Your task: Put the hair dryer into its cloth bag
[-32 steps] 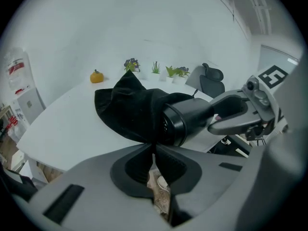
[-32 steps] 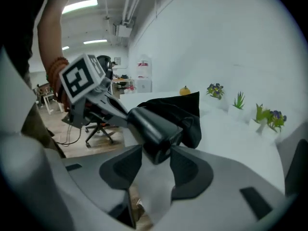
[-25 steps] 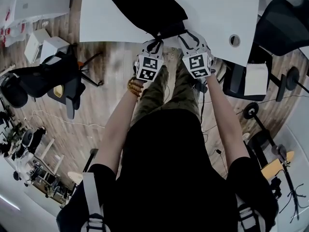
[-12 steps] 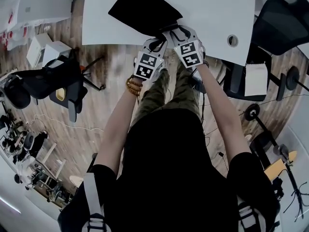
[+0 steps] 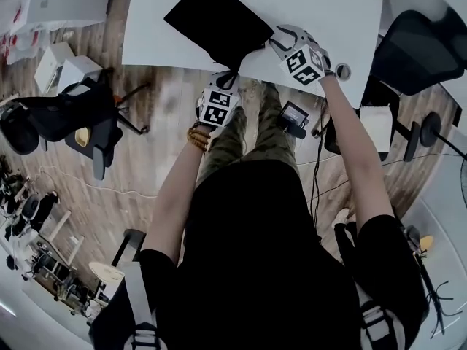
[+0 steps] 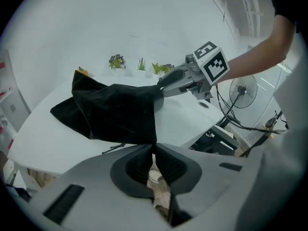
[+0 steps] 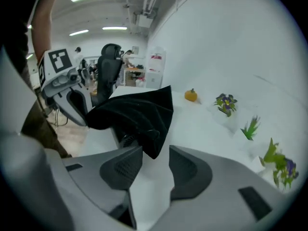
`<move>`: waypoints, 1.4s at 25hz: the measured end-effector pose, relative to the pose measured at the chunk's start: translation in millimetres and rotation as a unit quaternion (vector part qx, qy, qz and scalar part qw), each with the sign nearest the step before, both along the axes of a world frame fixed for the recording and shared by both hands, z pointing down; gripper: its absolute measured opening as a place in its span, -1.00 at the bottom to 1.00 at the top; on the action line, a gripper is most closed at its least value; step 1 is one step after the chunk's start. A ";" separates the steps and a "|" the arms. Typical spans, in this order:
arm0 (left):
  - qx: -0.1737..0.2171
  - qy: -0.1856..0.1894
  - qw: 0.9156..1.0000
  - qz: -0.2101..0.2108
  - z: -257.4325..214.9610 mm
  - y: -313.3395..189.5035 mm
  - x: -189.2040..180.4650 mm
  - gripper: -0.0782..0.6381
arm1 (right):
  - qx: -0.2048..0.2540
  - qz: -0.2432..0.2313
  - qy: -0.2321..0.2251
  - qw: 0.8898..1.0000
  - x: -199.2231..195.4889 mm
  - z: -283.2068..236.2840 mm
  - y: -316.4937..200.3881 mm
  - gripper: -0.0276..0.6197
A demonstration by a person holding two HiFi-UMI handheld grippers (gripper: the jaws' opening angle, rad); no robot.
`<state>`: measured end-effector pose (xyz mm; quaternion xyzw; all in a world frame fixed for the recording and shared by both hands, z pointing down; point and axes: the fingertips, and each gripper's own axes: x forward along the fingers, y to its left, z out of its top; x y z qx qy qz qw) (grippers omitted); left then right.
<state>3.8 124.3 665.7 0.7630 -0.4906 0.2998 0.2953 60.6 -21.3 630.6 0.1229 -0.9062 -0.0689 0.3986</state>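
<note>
Cloth bag [image 5: 219, 20]: black and bulging, it lies on the white bench [image 5: 321, 6], its mouth end turned to the near edge where both grippers meet it.
Hair dryer: no view shows it plainly; in the right gripper view a dark grilled part peeks from under the bag's hem, and I cannot tell what it is.
Left gripper [image 6: 154, 146]: jaws clenched on the bag's near corner, right at the bench's edge.
Right gripper [image 7: 156, 150]: jaws released and just now opening wider; a drooping tip of the bag's hem hangs between the jaw tips, but the pads do not press on it.
Hands: the grippers are on either side of the bag's mouth, the right one farther over the bench.
Far edge of bench: small potted plants [image 7: 226, 102] and a small orange thing [image 7: 191, 95] stand beyond the bag.
</note>
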 end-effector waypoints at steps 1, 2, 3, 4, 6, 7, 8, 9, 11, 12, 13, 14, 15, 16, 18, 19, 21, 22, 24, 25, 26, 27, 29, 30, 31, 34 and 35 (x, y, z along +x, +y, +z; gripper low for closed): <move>-0.002 -0.001 1.000 -0.005 1.3 1.0 -1.0 -0.69 | 0.009 -0.029 0.021 0.999 -3.0 5.3 -0.9 -0.36; -0.002 -0.003 1.000 -0.009 2.5 1.5 -1.9 -0.69 | 0.017 -0.055 0.038 0.998 -6.0 10.2 -0.6 -0.36; -0.002 -0.005 1.000 -0.013 3.5 1.6 -2.9 -0.69 | 0.022 -0.073 0.050 0.996 -9.4 14.0 -0.2 -0.36; -0.003 -0.007 1.000 -0.017 4.2 1.8 -3.8 -0.69 | 0.025 -0.084 0.055 0.995 -13.2 16.3 -0.3 -0.38; -0.015 -0.008 0.999 -0.029 6.5 3.8 -5.0 -0.69 | 0.022 -0.084 0.054 0.995 -18.4 17.7 -1.0 -0.62; -0.022 -0.007 0.999 -0.037 8.6 5.0 -6.0 -0.69 | 0.019 -0.080 0.053 0.995 -18.2 18.7 -1.0 -0.72; -0.029 -0.005 0.999 -0.045 10.9 6.0 -7.5 -0.69 | 0.018 -0.078 0.056 0.995 -15.7 20.9 0.0 -0.76; -0.036 -0.002 0.998 -0.053 13.1 7.1 -9.2 -0.69 | 0.017 -0.080 0.061 0.995 -11.5 24.4 3.2 -0.78; -0.048 0.002 0.996 -0.070 16.5 9.4 -12.5 -0.69 | 0.011 -0.093 0.072 0.993 -1.4 33.7 17.5 -0.80; -0.051 0.002 0.996 -0.077 17.7 10.2 -14.0 -0.69 | 0.005 -0.101 0.075 0.992 3.0 37.6 25.9 -0.80; -0.053 0.001 0.995 -0.085 18.7 10.7 -15.4 -0.69 | -0.003 -0.102 0.074 0.992 6.6 39.7 33.1 -0.80; -0.054 0.000 0.994 -0.093 19.5 11.2 -16.8 -0.69 | -0.018 -0.095 0.066 0.993 8.9 39.5 38.8 -0.80; -0.055 0.002 0.993 -0.102 20.2 11.7 -17.6 -0.69 | -0.038 -0.079 0.051 0.995 10.1 37.1 43.2 -0.80; -0.055 0.005 0.992 -0.110 21.0 12.0 -17.6 -0.69 | -0.061 -0.058 0.033 0.996 10.3 33.4 47.2 -0.80; -0.053 0.021 0.991 -0.124 19.2 9.4 -13.8 -0.69 | -0.096 -0.026 0.005 0.995 6.9 25.8 56.6 -0.80; -0.048 0.032 0.990 -0.128 15.2 5.9 -10.1 -0.69 | -0.107 -0.022 -0.001 0.994 3.0 22.8 62.7 -0.80; -0.031 0.052 0.990 -0.130 3.6 -4.0 -1.7 -0.69 | -0.122 -0.024 -0.005 0.992 -5.3 18.1 75.0 -0.80; -0.021 0.061 0.989 -0.132 -3.4 -9.6 1.5 -0.69 | -0.134 -0.023 -0.008 0.991 -7.9 15.9 80.0 -0.80; -0.002 0.079 0.986 -0.145 -19.1 -20.3 2.3 -0.69 | -0.174 -0.008 -0.029 0.984 -8.9 10.9 84.9 -0.80; 0.007 0.089 0.984 -0.153 -28.0 -25.3 -0.6 -0.69 | -0.196 0.004 -0.043 0.980 -8.4 6.8 83.4 -0.80; 0.016 0.099 0.982 -0.159 -37.8 -30.0 -4.6 -0.69 | -0.217 0.017 -0.057 0.974 -7.3 1.1 79.3 -0.80; 0.026 0.108 0.980 -0.163 -48.9 -34.2 -9.1 -0.69 | -0.233 0.029 -0.069 0.970 -6.3 -6.1 73.4 -0.80; 0.050 0.124 0.977 -0.166 -73.2 -40.5 -19.5 -0.69 | -0.247 0.048 -0.088 0.964 -6.0 -21.3 59.1 -0.80; 0.063 0.130 0.975 -0.167 -85.2 -43.2 -25.4 -0.69 | -0.245 0.052 -0.093 0.964 -6.6 -27.8 51.8 -0.80; 0.076 0.134 0.973 -0.169 -96.9 -45.8 -31.4 -0.69 | -0.240 0.051 -0.097 0.964 -7.5 -34.1 45.0 -0.81; 0.110 0.145 0.967 -0.177 -128.9 -52.8 -46.7 -0.69 | -0.244 0.053 -0.124 0.960 -9.5 -58.6 26.7 -0.81; 0.119 0.149 0.965 -0.180 -139.1 -55.1 -50.2 -0.69 | -0.252 0.059 -0.139 0.956 -8.8 -68.8 20.6 -0.81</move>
